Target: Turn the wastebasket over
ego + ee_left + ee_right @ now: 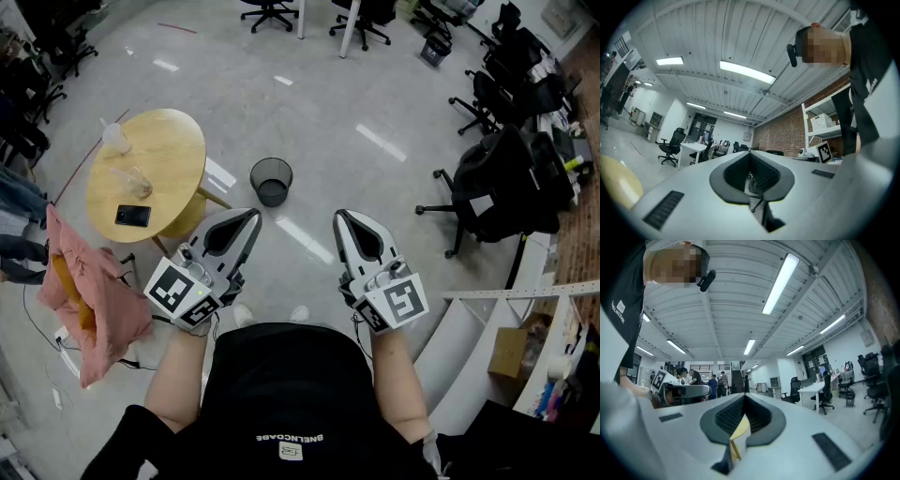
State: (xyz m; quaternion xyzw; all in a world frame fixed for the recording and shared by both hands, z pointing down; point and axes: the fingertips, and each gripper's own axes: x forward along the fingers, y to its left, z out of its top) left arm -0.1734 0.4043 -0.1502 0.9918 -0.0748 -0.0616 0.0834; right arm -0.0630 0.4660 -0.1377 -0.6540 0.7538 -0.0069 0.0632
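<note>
A black mesh wastebasket [271,181] stands upright on the grey floor, mouth up, just right of the round table. My left gripper [251,217] is held in front of the body, below and left of the basket, its jaws shut with nothing in them. My right gripper [340,217] hangs beside it, below and right of the basket, also shut and empty. Both sit well apart from the basket. In the left gripper view the left gripper [750,154] points level into the office; in the right gripper view the right gripper [743,397] does the same. The basket is out of both.
A round yellow table [148,173] at left carries a phone [132,216] and clear cups. A pink cloth [89,300] hangs at lower left. Black office chairs [502,187] crowd the right, with white shelving [511,309] at lower right.
</note>
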